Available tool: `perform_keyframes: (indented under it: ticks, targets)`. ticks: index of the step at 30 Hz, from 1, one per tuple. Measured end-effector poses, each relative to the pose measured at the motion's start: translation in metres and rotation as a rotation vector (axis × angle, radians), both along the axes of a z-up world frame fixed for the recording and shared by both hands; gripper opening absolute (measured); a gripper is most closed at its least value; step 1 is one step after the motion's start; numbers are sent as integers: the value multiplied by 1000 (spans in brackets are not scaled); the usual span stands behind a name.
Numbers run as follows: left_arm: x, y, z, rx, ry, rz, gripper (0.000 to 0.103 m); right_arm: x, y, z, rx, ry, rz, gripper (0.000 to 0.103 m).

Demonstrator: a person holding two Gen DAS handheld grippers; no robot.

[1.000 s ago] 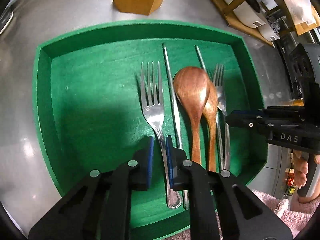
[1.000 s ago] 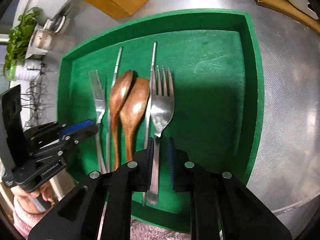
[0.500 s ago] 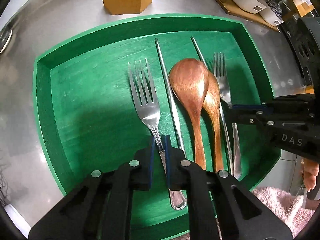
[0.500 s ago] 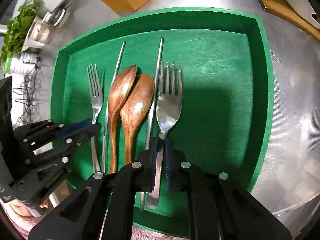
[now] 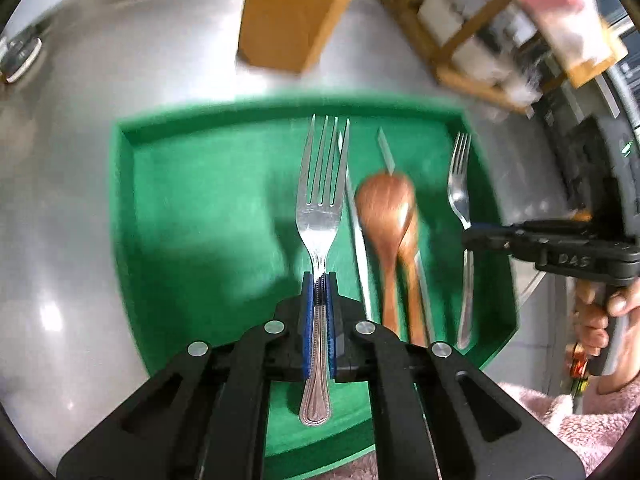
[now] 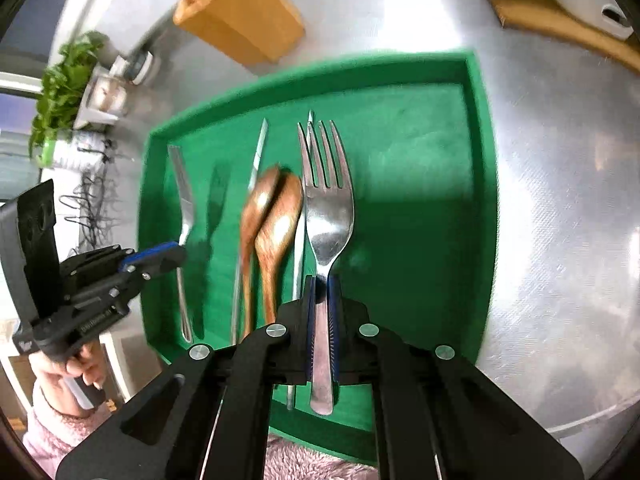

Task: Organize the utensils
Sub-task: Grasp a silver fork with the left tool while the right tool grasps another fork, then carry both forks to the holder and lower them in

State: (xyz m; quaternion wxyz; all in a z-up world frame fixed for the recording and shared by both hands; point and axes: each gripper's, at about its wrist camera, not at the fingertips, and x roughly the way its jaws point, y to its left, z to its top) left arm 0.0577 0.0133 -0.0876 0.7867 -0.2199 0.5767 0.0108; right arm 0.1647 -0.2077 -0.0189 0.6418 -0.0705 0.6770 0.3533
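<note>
Each gripper is shut on a steel fork and holds it above the green tray (image 5: 192,184). My left gripper (image 5: 319,280) grips its fork (image 5: 320,200) by the handle; this gripper shows at the left of the right wrist view (image 6: 160,254) with its fork (image 6: 182,200). My right gripper (image 6: 323,282) grips the other fork (image 6: 328,208); it appears at the right of the left wrist view (image 5: 474,236) with that fork (image 5: 459,192). Two wooden spoons (image 5: 390,216) and two steel chopsticks (image 5: 358,240) lie in the tray.
A wooden utensil holder (image 5: 290,24) with utensils stands behind the tray on the steel counter (image 5: 60,160). A wooden rack (image 5: 480,40) is at the back right. A potted plant (image 6: 60,92) stands far left in the right wrist view.
Both grippers have lifted their forks off the tray floor and pulled back, so the utensil holder has come into view. The spoons and chopsticks stay in the tray.
</note>
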Motion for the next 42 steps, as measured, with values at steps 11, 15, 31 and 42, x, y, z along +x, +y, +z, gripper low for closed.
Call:
perform_keyframes:
  ticks: [11,15,31,42]
  targets:
    - [-12,26,82,194,-554,159,4,6,27,74,270,-500,8,6]
    - [-7,31,97,259,-705,247,4,13,40,92,395,-642,-26,6]
    - [47,59,120,310,-890,375,4,67,106,114,538,-766,-93,6]
    - [96,73,89,248,-857,391,4,93,140,99,487,-792,-74,6]
